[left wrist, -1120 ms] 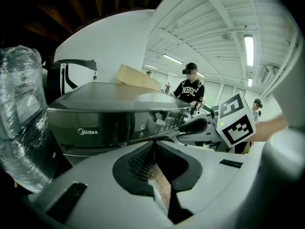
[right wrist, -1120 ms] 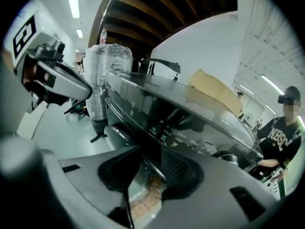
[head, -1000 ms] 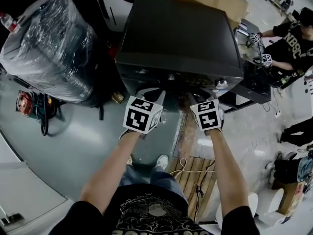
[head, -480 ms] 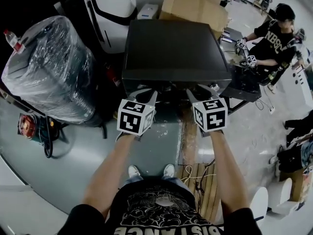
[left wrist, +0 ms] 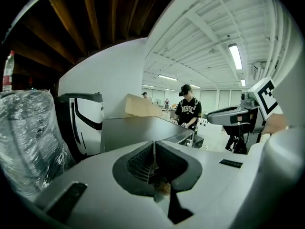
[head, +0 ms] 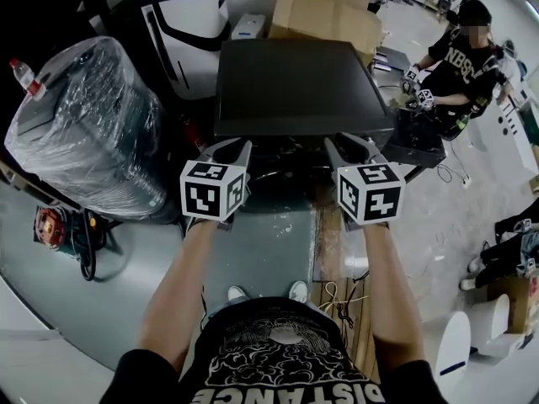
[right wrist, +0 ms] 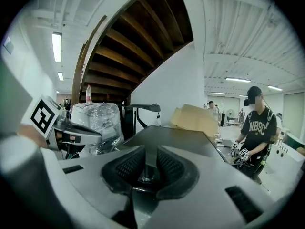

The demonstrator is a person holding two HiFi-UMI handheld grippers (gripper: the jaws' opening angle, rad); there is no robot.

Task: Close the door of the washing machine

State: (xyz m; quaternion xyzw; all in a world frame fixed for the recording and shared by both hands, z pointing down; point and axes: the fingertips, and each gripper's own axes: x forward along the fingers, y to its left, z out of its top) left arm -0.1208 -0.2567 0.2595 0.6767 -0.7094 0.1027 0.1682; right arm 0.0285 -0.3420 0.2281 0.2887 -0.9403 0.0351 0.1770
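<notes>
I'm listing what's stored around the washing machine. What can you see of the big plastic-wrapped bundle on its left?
The plastic-wrapped bundle is bulky and rounded, a grey body under crinkled, glossy clear film. It stands left of the washing machine, a dark gap between them, beside a white-and-black appliance. A red-capped bottle shows at its top left edge; whether it rests on the bundle is unclear.

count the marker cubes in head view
4: one on the left gripper, one on the right gripper (jaws closing, empty), two small cubes held by the person in black, upper right. More may be hidden.
</notes>
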